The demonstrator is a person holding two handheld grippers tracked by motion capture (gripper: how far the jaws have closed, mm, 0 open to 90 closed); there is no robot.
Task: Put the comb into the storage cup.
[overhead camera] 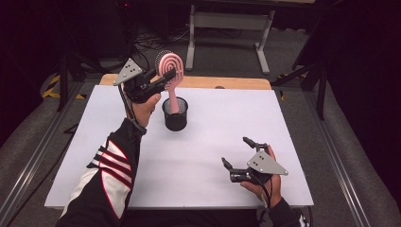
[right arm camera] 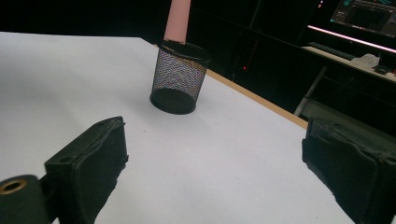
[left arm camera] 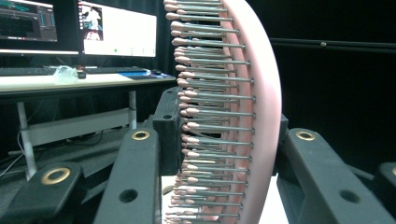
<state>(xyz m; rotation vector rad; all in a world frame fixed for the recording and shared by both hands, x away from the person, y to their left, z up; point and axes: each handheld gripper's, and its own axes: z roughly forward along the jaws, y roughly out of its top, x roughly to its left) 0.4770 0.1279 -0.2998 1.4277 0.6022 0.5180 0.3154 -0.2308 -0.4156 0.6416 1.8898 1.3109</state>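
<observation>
A pink hairbrush (overhead camera: 170, 66) with metal bristles stands upright, its handle (right arm camera: 177, 21) reaching down into a black mesh cup (overhead camera: 175, 116) at the back middle of the white table (overhead camera: 227, 118). My left gripper (overhead camera: 170, 75) is shut on the brush's head, coming at it from the left. In the left gripper view the bristled head (left arm camera: 252, 116) sits between the two black jaws. My right gripper (overhead camera: 236, 152) rests low at the table's front right, open and holding nothing. Its view looks across the table at the cup (right arm camera: 180, 79), which stands well beyond the jaws.
A wooden strip (overhead camera: 227, 82) runs along the table's far edge. Metal rails (overhead camera: 331, 156) flank both sides. Behind stand a white desk frame (overhead camera: 227, 23) and cables on the floor. A desk with lit monitors (left arm camera: 116, 28) appears in the left gripper view.
</observation>
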